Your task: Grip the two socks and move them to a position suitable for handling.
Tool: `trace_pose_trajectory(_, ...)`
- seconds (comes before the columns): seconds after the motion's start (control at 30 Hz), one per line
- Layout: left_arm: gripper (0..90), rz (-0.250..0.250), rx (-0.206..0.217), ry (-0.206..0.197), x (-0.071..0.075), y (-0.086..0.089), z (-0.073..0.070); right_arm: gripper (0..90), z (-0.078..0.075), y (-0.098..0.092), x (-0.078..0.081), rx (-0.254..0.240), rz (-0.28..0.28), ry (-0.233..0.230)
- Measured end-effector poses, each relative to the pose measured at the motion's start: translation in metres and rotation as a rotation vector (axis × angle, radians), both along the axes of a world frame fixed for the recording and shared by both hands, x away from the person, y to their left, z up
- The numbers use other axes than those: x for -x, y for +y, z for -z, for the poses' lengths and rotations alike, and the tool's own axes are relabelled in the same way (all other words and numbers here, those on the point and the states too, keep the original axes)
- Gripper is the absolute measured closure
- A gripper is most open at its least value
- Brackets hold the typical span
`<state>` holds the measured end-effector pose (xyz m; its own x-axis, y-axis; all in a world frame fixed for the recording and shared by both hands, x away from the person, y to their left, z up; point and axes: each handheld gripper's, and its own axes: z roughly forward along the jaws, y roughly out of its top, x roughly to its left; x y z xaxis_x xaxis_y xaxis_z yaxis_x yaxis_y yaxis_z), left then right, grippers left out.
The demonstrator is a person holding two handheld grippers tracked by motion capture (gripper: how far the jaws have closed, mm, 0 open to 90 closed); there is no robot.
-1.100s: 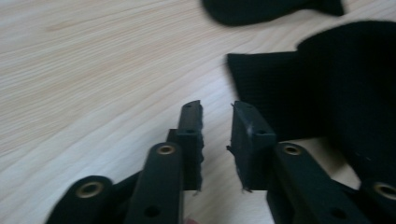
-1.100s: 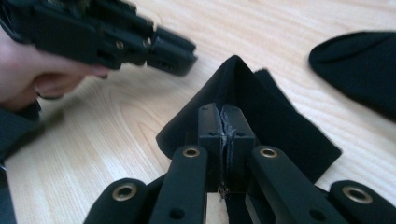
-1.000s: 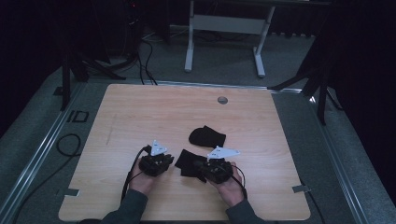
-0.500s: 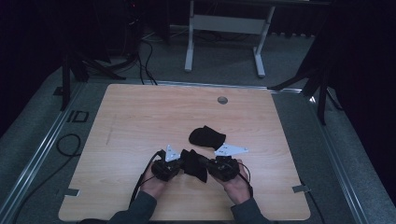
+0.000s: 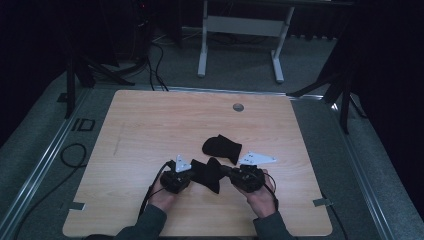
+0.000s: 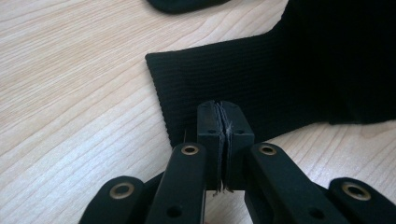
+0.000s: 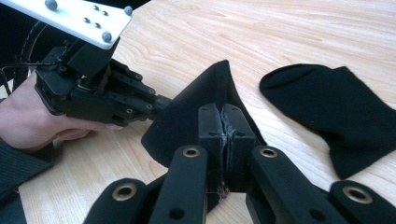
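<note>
Wood grain runs pale across the table (image 5: pixel 150 130) from above; low in the centre your left gripper (image 5: pixel 189 172) and right gripper (image 5: pixel 226 172) stretch a black sock (image 5: pixel 206 174) between them, a second sock (image 5: pixel 221 148) lying just above. In the left gripper view your pads are clamped on the sock's ribbed cuff (image 6: pixel 224 88) at mid-frame. In the right gripper view your jaws pinch a peaked fold of its soft knit (image 7: pixel 196 112).

The held sock (image 6: pixel 261 84) is black with fine ribbing at its cuff. The other sock (image 7: pixel 336 112) is plain black too. The desk (image 5: pixel 150 125) is pale wood with a streaky grain. Both claws are black; the plate (image 7: pixel 70 18) is white.
</note>
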<state>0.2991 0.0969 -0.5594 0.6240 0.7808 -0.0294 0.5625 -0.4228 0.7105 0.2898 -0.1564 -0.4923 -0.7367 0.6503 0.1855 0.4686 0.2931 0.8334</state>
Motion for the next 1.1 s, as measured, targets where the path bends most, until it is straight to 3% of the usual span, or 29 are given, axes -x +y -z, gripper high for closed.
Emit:
trace_pose_trajectory(0.7, 88.1, -0.016, -0.003, 0.017, 0.001, 0.013, -0.002, 87.7, 0.000, -0.026, 0.000, -0.006, 0.052, 0.009)
trace_pose_trajectory(1.1, 87.8, -0.023, -0.005, 0.022, 0.000, 0.017, -0.002, 87.7, 0.006, -0.034, -0.002, 0.007, 0.066, 0.037)
